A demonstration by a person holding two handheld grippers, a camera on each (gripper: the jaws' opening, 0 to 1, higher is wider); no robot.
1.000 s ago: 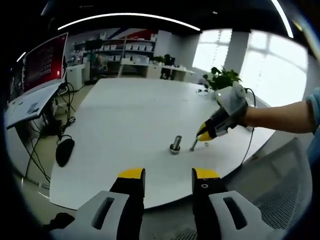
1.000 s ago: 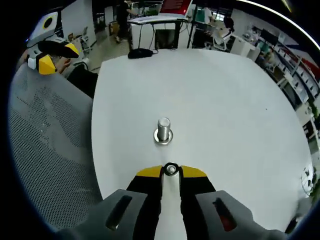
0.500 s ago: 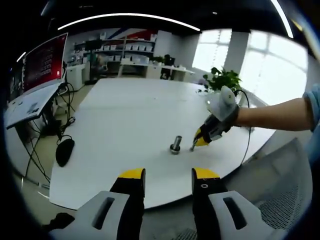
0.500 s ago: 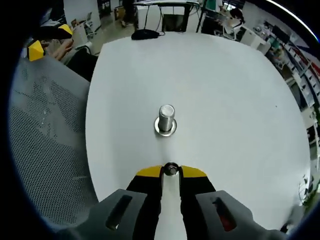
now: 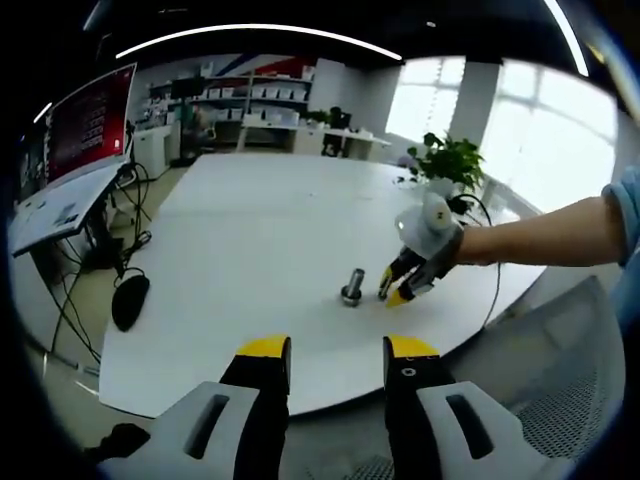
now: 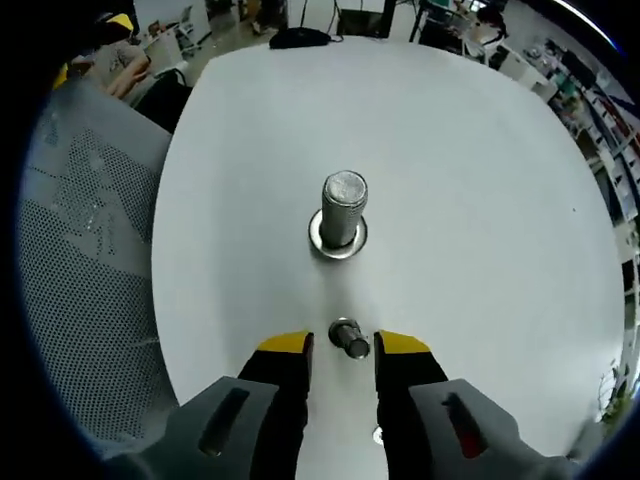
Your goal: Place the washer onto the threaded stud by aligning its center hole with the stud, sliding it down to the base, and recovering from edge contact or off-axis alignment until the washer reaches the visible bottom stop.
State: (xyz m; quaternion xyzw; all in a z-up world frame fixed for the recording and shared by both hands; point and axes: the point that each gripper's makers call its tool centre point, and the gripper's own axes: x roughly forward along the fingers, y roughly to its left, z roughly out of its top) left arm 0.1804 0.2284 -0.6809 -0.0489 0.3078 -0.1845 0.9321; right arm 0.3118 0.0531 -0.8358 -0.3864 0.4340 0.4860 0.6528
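Landmark: the threaded stud (image 6: 343,207), standing upright on its round flanged base on the white counter (image 6: 480,200)

Right gripper view, near to far: the right tool (image 6: 343,343) has its yellow-tipped jaws parted by a clear gap. Between the tips lies a small grey metal piece (image 6: 349,337), short and cylindrical; whether this is the washer cannot be told, and it appears not to be clamped, since neither jaw is seen pressing on it. A small ring-like item (image 6: 377,434) lies on the counter nearer than the tips, between the tool's two arms. The piece sits just short of the stud, on its near side and apart from it. Left of the stud, past the counter edge, is a grey mesh chair back (image 6: 90,260)

Left gripper view, near to far: the left tool (image 5: 337,348) hangs off the near counter edge, jaws wide apart and empty, well short of the stud (image 5: 352,288). Just right of the stud the right tool (image 5: 397,291) points down at the counter (image 5: 260,230), held by a person's arm (image 5: 545,240). Beyond the stud stands a potted plant (image 5: 447,160); far left of it, a monitor (image 5: 88,125)
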